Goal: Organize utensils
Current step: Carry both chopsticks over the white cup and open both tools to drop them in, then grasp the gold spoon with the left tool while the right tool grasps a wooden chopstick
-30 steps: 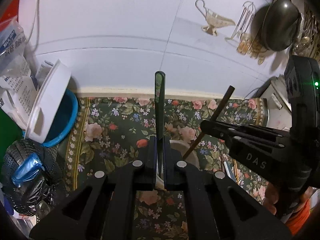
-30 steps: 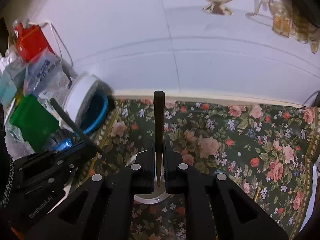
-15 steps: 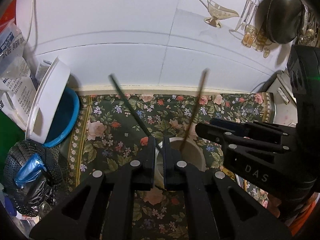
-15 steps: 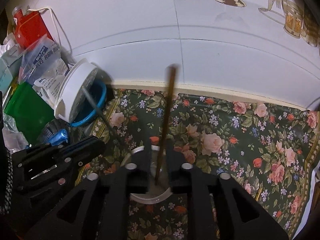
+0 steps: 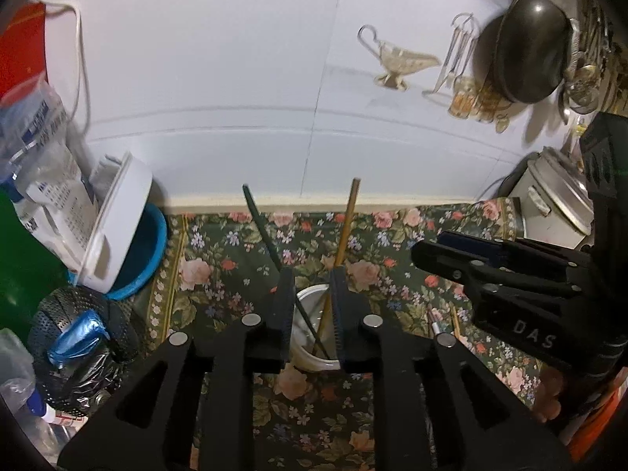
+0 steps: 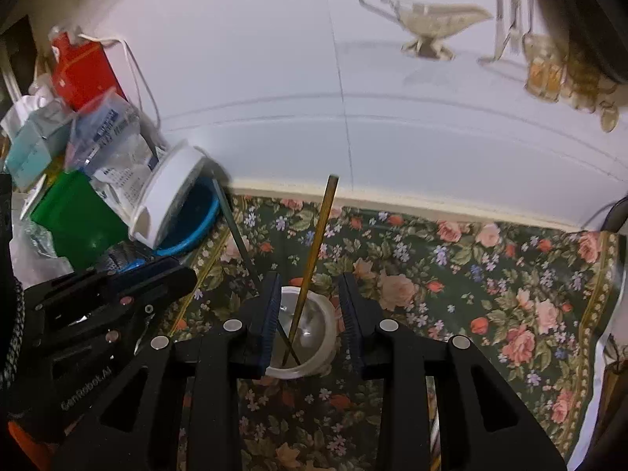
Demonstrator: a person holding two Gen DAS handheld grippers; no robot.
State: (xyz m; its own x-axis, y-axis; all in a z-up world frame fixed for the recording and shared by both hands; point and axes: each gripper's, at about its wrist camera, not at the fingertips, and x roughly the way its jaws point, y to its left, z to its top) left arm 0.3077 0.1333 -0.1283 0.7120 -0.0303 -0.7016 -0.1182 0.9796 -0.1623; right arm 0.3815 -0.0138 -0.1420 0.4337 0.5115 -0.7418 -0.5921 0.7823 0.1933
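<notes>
A white cup stands on the floral cloth. Two chopsticks stand in it: a dark one leaning left and a brown wooden one nearly upright. My left gripper is open and empty, its fingers on either side of the cup. My right gripper is open and empty, also straddling the cup. Each gripper shows in the other's view, the right one and the left one.
More utensils lie on the floral cloth to the right of the cup. A blue bowl with a white lid, a black perforated holder and bags stand at left. A metal pot stands far right. A white wall is behind.
Both grippers have opened and let go of their chopsticks. The dark one and the brown one dropped into the cup and now lean there.
</notes>
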